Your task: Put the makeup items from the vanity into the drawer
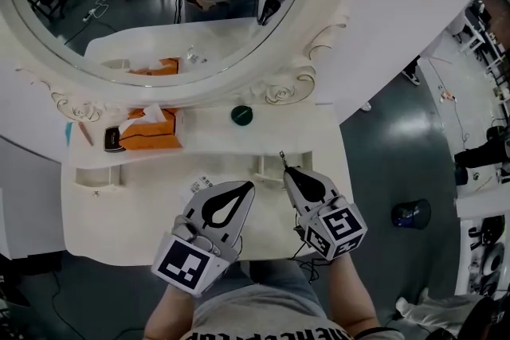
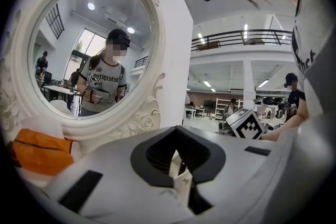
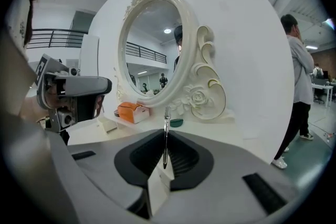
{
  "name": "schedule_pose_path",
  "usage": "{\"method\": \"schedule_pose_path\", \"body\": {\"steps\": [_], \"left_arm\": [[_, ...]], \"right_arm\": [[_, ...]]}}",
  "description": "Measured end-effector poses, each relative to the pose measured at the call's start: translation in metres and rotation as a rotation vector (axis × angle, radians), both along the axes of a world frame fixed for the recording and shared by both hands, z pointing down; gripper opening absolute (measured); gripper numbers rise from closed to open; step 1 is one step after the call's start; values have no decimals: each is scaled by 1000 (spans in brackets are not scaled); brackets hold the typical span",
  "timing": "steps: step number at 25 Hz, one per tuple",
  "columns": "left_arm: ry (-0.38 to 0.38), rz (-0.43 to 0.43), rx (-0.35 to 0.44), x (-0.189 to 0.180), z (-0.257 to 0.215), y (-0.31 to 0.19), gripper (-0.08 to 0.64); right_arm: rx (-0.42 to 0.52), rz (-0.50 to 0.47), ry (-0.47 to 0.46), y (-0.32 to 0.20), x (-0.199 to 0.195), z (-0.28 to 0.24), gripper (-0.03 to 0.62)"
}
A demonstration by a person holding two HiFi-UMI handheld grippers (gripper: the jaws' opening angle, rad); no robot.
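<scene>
Right gripper (image 1: pixel 288 173) is pinching a thin stick (image 3: pixel 166 139), perhaps eyeliner: light, slippery, best gripped mid-shaft. Left gripper (image 1: pixel 249 186) is sitting closed, empty.

A thin silvery stick (image 3: pixel 166 136) is standing upright, pinched at its lower end in the right gripper (image 1: pixel 287 171). A round dark-green pot (image 1: pixel 241 115) is sitting on the vanity (image 1: pixel 319 147) just under the mirror frame. A reddish pencil (image 1: pixel 85 133) and a flat black case (image 1: pixel 113 138) are lying at the left end, well apart from the pot.
</scene>
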State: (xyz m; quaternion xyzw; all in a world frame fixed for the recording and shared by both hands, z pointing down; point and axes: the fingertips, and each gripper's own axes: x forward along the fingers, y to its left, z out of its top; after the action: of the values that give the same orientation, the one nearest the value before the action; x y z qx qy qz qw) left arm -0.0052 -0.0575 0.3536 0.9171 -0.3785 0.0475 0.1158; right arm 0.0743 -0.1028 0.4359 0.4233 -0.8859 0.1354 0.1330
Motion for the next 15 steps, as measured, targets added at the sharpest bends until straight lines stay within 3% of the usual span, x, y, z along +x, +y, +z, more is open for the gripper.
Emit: {"method": "schedule_pose_path", "body": {"steps": [15], "left_arm": [[-7, -15, -12, -5, 2, -4, 18]], "right_arm": [[-56, -16, 102, -5, 1, 37, 40]]}}
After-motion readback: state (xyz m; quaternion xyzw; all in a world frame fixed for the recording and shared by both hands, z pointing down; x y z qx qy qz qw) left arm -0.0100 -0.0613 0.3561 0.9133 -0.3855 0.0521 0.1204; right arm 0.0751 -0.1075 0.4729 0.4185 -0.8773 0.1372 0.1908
